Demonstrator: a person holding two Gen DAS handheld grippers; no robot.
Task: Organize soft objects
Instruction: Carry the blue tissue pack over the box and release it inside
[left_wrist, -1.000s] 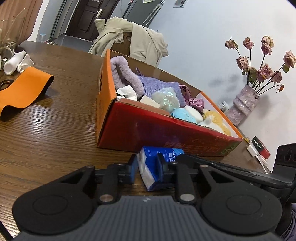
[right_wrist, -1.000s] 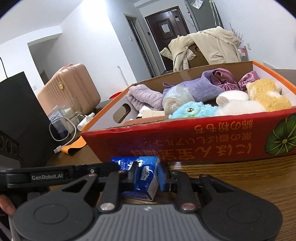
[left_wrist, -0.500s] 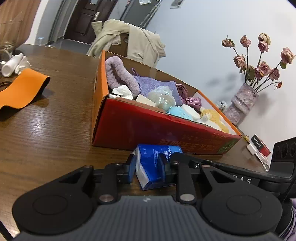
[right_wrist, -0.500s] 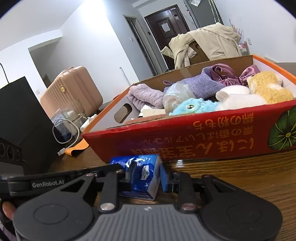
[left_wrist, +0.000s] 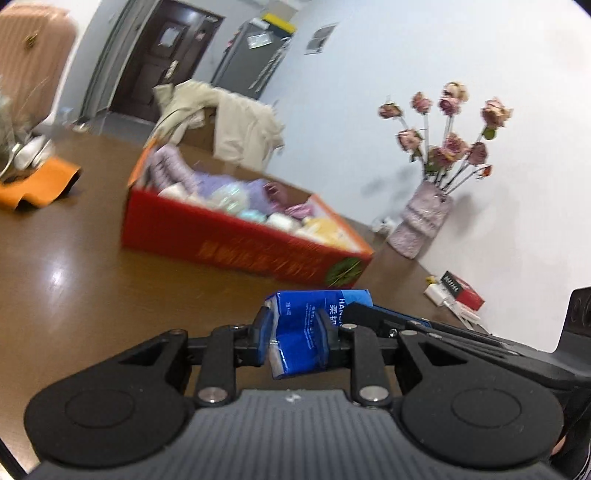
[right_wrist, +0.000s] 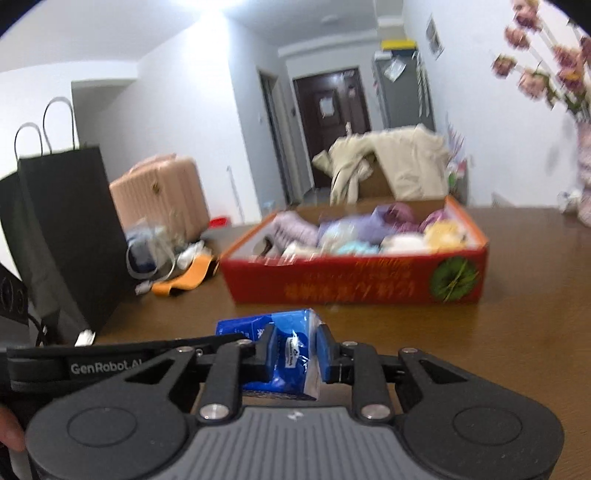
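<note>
while the one red box (left_wrist: 236, 240) sits on the table (left_wrist: 74, 280) at twelve o'clock, well apart from us, we hold one blue tissue pack (left_wrist: 306, 325) between two grippers, left gripper (left_wrist: 295, 332) and right gripper (right_wrist: 295, 350) each clamped on an end, its long axis running crosswise between them.

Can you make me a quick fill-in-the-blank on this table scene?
1. Both grippers, left and right, are shut on a ____ tissue pack.
2. The soft toys lie in a ____ box.
3. The dried roses stand in a ____.
4. Left of the box in the right wrist view stands a black paper ____.

Missing words: blue; red; vase; bag
</note>
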